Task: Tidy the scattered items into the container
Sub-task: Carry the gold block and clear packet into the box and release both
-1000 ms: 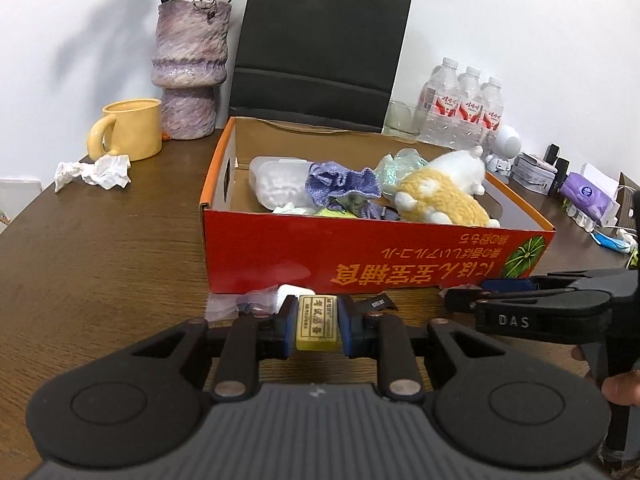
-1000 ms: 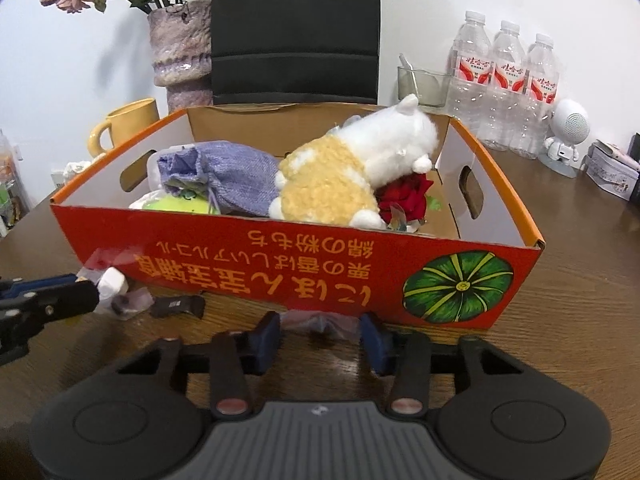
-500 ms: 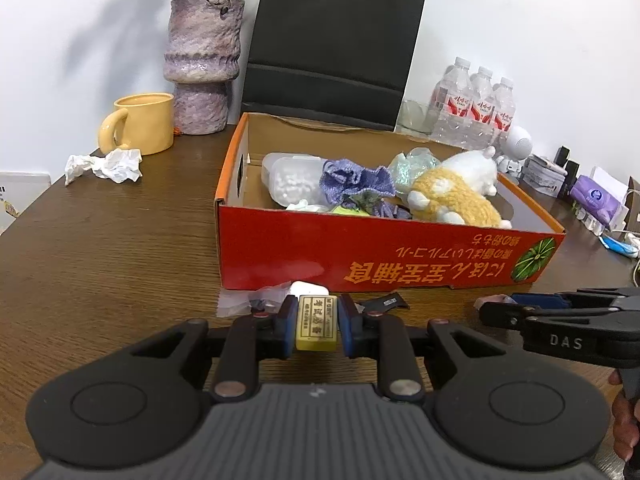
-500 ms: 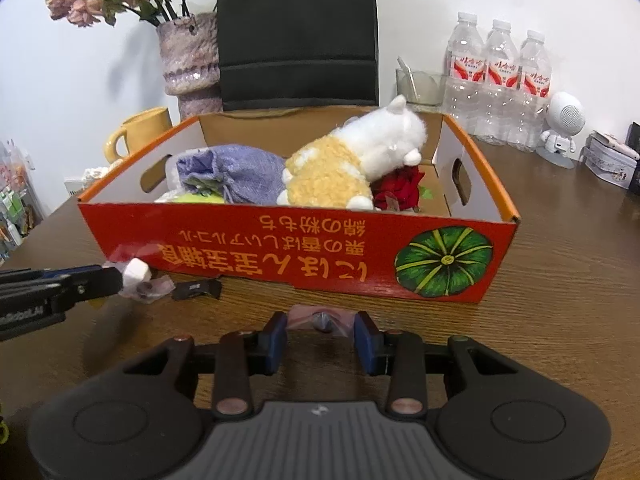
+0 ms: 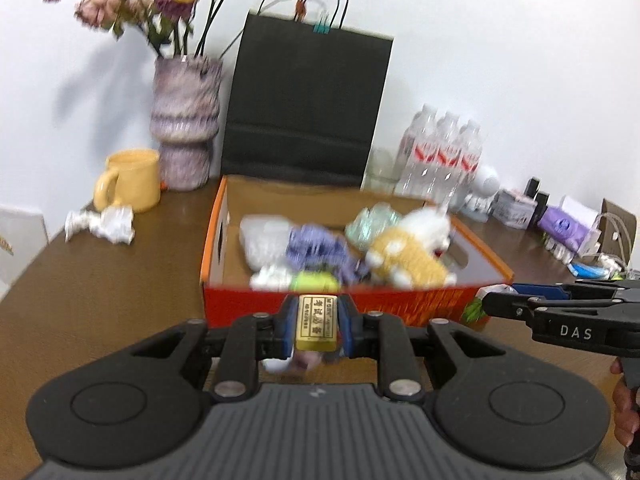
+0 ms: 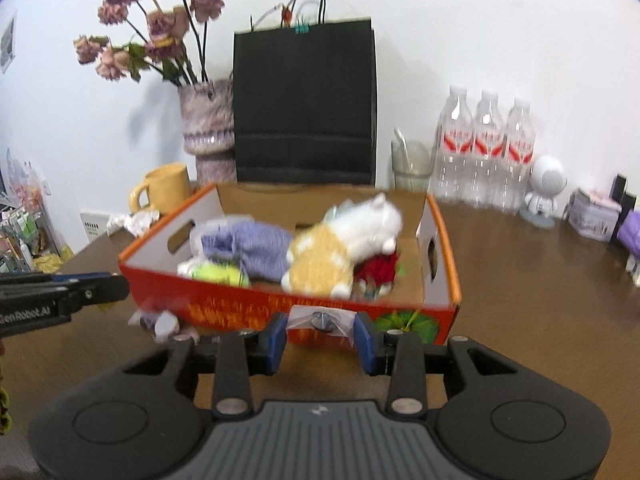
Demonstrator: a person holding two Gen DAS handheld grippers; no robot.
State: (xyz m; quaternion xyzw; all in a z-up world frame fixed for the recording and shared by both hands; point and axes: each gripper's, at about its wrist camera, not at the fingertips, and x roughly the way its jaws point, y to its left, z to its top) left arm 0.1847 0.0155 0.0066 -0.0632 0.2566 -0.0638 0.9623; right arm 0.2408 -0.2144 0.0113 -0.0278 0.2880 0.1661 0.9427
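The red cardboard box (image 5: 404, 307) (image 6: 436, 224) stands on the brown table and holds a plush toy (image 5: 408, 256), a purple cloth (image 6: 256, 246) and other items. My left gripper (image 5: 316, 322) is shut on a small gold bar with printed characters (image 5: 316, 322), held in the air before the box's front wall. My right gripper (image 6: 322, 334) is shut on a small clear plastic bag (image 6: 320, 320) with a dark object inside, also raised at the box's front rim. A few small packets (image 6: 160, 322) lie on the table in front of the box.
Behind the box stand a black paper bag (image 5: 304, 100), a purple vase with dried flowers (image 5: 186, 120), a yellow mug (image 5: 130, 186) and three water bottles (image 6: 486, 152). Crumpled tissue (image 5: 106, 224) lies at the left. Small boxes and packets (image 5: 560, 224) line the right edge.
Both grippers have lifted from the table to about the height of the box's front rim, each carrying its item. The views now look down into the box.
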